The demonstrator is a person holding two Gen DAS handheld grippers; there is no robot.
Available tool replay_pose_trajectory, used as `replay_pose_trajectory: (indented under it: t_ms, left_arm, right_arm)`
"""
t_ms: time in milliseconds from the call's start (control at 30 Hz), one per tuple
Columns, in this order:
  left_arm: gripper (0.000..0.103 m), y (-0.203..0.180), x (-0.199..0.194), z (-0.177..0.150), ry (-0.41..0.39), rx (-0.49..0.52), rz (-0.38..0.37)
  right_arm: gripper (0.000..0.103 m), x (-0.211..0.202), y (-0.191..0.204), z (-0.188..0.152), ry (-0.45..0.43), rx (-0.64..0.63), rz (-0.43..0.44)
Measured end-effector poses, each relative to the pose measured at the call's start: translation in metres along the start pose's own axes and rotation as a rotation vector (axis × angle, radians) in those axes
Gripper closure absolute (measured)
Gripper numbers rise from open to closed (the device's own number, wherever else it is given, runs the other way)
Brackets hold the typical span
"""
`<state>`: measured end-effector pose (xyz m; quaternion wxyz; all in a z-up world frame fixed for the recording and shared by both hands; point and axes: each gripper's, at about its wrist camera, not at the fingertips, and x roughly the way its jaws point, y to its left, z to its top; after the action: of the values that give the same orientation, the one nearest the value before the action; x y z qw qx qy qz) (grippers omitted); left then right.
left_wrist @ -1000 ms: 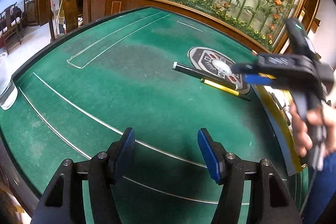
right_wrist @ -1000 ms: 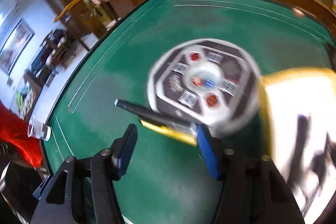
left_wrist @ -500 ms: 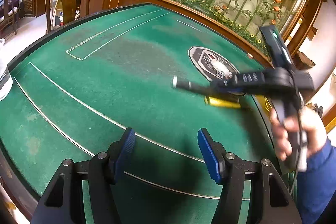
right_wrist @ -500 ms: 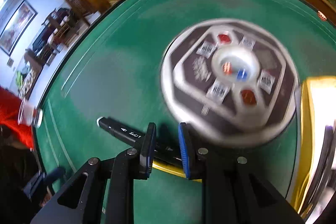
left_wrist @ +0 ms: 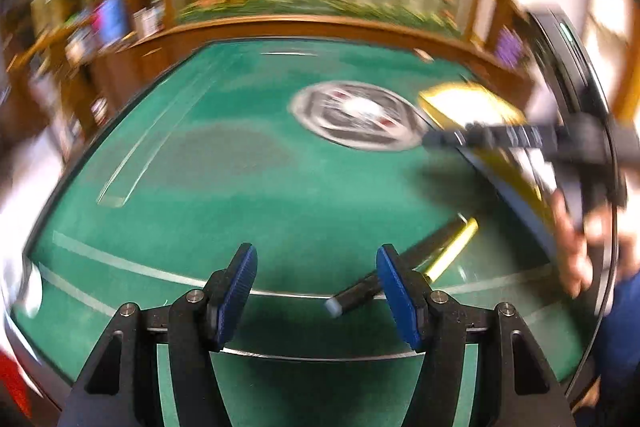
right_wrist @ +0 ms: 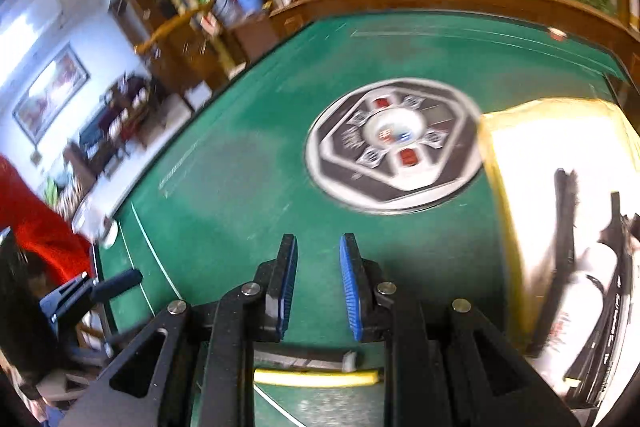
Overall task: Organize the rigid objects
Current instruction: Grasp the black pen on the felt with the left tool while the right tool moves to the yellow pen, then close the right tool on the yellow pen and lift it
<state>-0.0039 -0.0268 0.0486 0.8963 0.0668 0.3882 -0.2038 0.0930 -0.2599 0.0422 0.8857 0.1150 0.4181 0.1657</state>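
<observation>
A black marker (left_wrist: pixel 396 267) and a yellow pen (left_wrist: pixel 452 247) lie side by side on the green felt table (left_wrist: pixel 248 187), just right of my left gripper (left_wrist: pixel 316 279), which is open and empty. In the right wrist view both pens lie below the fingers, the marker (right_wrist: pixel 304 357) and the yellow pen (right_wrist: pixel 316 378). My right gripper (right_wrist: pixel 318 287) is narrowly open and empty, raised above the table; it also shows in the left wrist view (left_wrist: pixel 520 139).
A round black and silver control panel (right_wrist: pixel 394 147) sits in the table's middle. A yellow-rimmed box (right_wrist: pixel 560 211) holding dark items stands at the right. A wooden rail (left_wrist: pixel 320 27) borders the far edge. A glass (right_wrist: pixel 96 223) stands at the left.
The right gripper, shut over the marker half a second ago, has opened slightly and lifted away empty. Both pens now lie nearer the left gripper. Both cameras have swung.
</observation>
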Motion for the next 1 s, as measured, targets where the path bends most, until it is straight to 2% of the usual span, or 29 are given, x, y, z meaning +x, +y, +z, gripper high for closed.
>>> replay_pose_trajectory:
  t_ms: [100, 167, 300, 400, 467, 500, 533, 633, 700, 733, 767, 867, 1000]
  left_arm:
    - [0.037, -0.021, 0.004, 0.004, 0.027, 0.134, -0.031]
    - [0.037, -0.033, 0.004, 0.002, 0.062, 0.218, -0.085]
    - [0.037, -0.049, 0.008, 0.0, 0.086, 0.365, -0.059]
    - [0.039, -0.053, 0.021, -0.001, 0.14, 0.424, -0.036]
    - [0.058, -0.055, 0.029, -0.002, 0.163, 0.445, -0.021]
    - [0.072, -0.056, 0.034, 0.0, 0.183, 0.448, -0.013]
    - [0.078, -0.056, 0.039, 0.0, 0.2, 0.445, -0.005]
    - [0.085, -0.056, 0.051, 0.001, 0.203, 0.413, 0.04]
    - [0.087, -0.051, 0.056, 0.003, 0.2, 0.353, 0.067]
    - [0.087, -0.048, 0.058, 0.004, 0.196, 0.308, 0.084]
    - [0.087, -0.04, 0.059, 0.006, 0.195, 0.242, 0.106]
    - [0.087, -0.023, 0.062, 0.009, 0.197, 0.111, 0.155]
    - [0.087, -0.01, 0.062, 0.006, 0.196, 0.045, 0.17]
  right_arm:
    - [0.082, -0.008, -0.01, 0.002, -0.019, 0.027, 0.026]
    - [0.082, -0.012, -0.013, 0.004, -0.036, 0.038, 0.047]
    - [0.082, -0.018, -0.012, 0.004, -0.045, 0.056, 0.095]
    - [0.082, -0.024, -0.011, 0.003, -0.048, 0.059, 0.112]
    - [0.082, -0.025, -0.01, 0.003, -0.05, 0.058, 0.111]
    - [0.082, -0.026, -0.01, 0.003, -0.05, 0.055, 0.113]
    - [0.082, -0.027, -0.01, 0.002, -0.051, 0.054, 0.113]
    - [0.08, -0.028, -0.009, 0.0, -0.043, 0.048, 0.113]
    - [0.074, -0.026, -0.01, -0.002, -0.025, 0.037, 0.103]
    - [0.067, -0.024, -0.01, -0.003, -0.01, 0.033, 0.092]
    - [0.064, -0.019, -0.011, -0.004, 0.012, 0.029, 0.076]
    - [0.064, -0.003, -0.012, -0.013, 0.097, 0.014, 0.04]
    - [0.064, 0.013, -0.008, -0.028, 0.198, -0.016, 0.014]
